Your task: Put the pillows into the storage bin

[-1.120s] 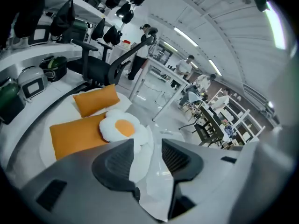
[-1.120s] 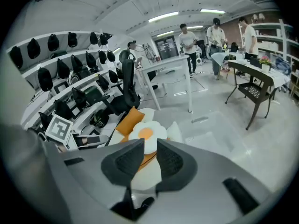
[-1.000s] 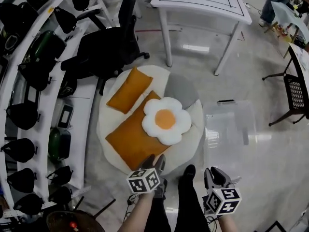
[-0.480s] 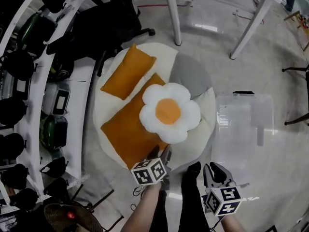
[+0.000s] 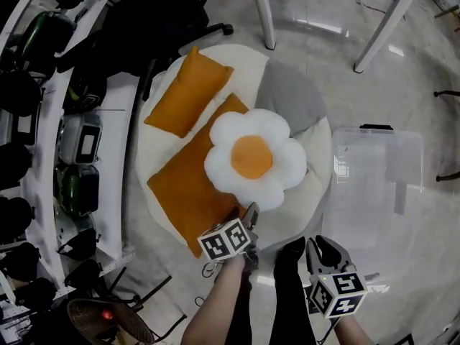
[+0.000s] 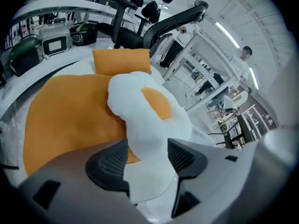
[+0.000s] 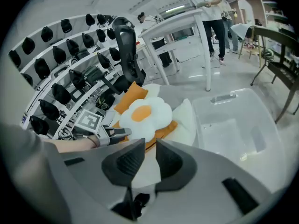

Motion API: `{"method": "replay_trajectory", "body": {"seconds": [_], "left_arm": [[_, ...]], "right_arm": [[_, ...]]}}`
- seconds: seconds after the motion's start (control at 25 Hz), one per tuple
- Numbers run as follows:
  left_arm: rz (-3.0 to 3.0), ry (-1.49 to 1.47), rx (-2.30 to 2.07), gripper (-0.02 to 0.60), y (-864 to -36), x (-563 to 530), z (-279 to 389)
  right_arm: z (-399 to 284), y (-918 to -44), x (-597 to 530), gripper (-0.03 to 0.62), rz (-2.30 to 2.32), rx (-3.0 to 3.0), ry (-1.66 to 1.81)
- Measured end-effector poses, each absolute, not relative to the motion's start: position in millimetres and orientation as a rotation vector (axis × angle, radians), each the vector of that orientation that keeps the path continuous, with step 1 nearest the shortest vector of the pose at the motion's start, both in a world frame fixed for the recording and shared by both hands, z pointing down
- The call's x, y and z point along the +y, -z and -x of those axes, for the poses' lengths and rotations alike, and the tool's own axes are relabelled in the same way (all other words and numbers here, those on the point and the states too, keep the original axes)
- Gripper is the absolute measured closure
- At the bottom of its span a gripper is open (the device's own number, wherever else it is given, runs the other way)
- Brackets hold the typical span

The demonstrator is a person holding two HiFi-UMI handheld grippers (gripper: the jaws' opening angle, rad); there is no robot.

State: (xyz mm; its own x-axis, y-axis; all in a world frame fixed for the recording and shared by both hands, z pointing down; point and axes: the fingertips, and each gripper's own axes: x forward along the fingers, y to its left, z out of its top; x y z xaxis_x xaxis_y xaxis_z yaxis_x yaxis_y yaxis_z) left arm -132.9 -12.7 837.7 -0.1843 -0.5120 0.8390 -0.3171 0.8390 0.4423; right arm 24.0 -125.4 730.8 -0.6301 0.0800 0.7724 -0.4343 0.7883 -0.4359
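On the floor mat (image 5: 315, 165) the flower pillow (image 5: 251, 157) lies face up, one petal between the left gripper's (image 5: 250, 214) just-opened wide jaws.

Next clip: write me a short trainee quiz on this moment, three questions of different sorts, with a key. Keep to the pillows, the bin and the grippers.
1. Multiple choice: the flower pillow lies mostly on: A a wooden tray; B the large orange pillow; C a cardboard box.
2. True or false: the storage bin already holds a pillow.
3. Short answer: which gripper is nearer the flower pillow?

Key
1. B.
2. False: the storage bin holds no pillow.
3. The left gripper. Its jaws have just been opening, and a white petal shows between them, not clamped.
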Motion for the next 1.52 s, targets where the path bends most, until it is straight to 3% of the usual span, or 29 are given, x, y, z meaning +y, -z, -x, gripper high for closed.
{"method": "replay_trajectory", "body": {"seconds": [0.48,0.72,0.88,1.52], "left_arm": [[-0.567,0.168,-1.739,0.336,-869.2,-26.3,136.9],[-0.574,0.119,-1.757,0.446,-852.4,-29.9,134.2],[-0.637,0.085,-1.786,0.485,-832.6,-36.1,136.5],[-0.957,0.178,-1.802,0.549,-696.1,-82.3,122.3]], "right_arm": [[-43.8,-737.2,-137.5,0.526,-0.328,-2.106,-0.823],[-51.2,-723.5,-137.5,0.530,-0.345,-2.110,-0.833],[-55.9,-713.4,-135.1,0.533,-0.378,-2.118,-0.851],[-97.3,-657.1,-129.5,0.539,-0.614,-2.153,-0.947]]}}
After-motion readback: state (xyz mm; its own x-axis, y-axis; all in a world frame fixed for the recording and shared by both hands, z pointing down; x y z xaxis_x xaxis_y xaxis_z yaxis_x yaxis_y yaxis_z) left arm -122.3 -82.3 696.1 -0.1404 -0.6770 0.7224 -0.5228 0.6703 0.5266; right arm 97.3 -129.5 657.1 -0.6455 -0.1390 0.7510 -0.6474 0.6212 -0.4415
